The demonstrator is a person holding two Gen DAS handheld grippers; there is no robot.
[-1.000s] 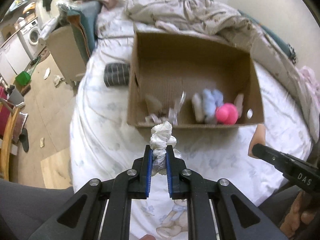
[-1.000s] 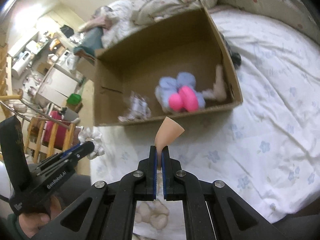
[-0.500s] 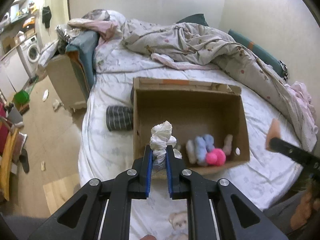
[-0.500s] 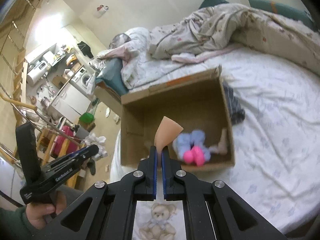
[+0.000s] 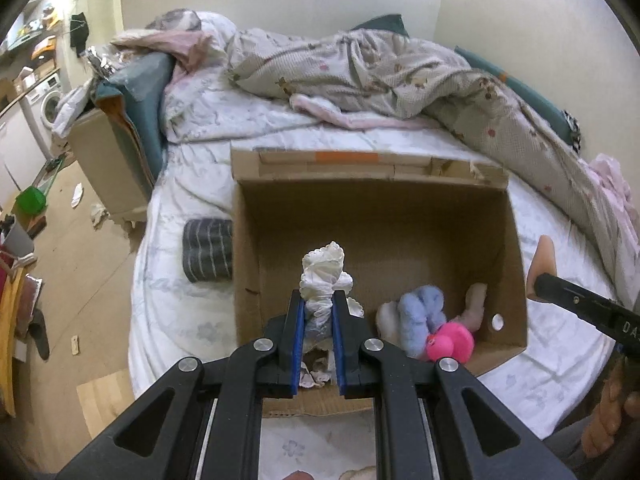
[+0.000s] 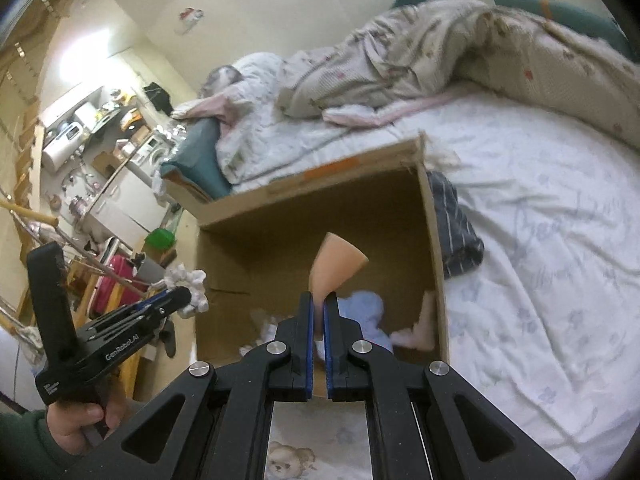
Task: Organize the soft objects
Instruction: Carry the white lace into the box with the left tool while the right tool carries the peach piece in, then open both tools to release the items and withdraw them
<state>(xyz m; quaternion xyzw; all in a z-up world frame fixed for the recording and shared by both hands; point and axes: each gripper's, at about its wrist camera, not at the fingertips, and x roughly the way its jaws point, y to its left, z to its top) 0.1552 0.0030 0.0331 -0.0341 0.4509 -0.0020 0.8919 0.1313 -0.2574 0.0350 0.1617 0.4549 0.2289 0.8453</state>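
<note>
An open cardboard box (image 5: 376,200) (image 6: 320,192) stands on the bed. My left gripper (image 5: 318,300) is shut on a white frilly scrunchie (image 5: 324,276), held above the box's near left part; it also shows in the right wrist view (image 6: 188,280). My right gripper (image 6: 319,300) is shut on a peach makeup sponge (image 6: 336,266), held above the box's near edge; the sponge shows at the right in the left wrist view (image 5: 544,264). Inside the box lie a light blue fluffy item (image 5: 420,312), a pink ball (image 5: 450,342) and a beige piece (image 5: 476,304).
A dark striped folded cloth (image 5: 208,248) (image 6: 456,228) lies on the sheet beside the box. A crumpled duvet (image 5: 360,68) covers the far side of the bed. Pillows (image 5: 144,92) and a bedside unit stand at the left, with cluttered floor beyond.
Both grippers have risen and moved forward over the box, each still holding its item. The view now looks down into the box from higher up.
</note>
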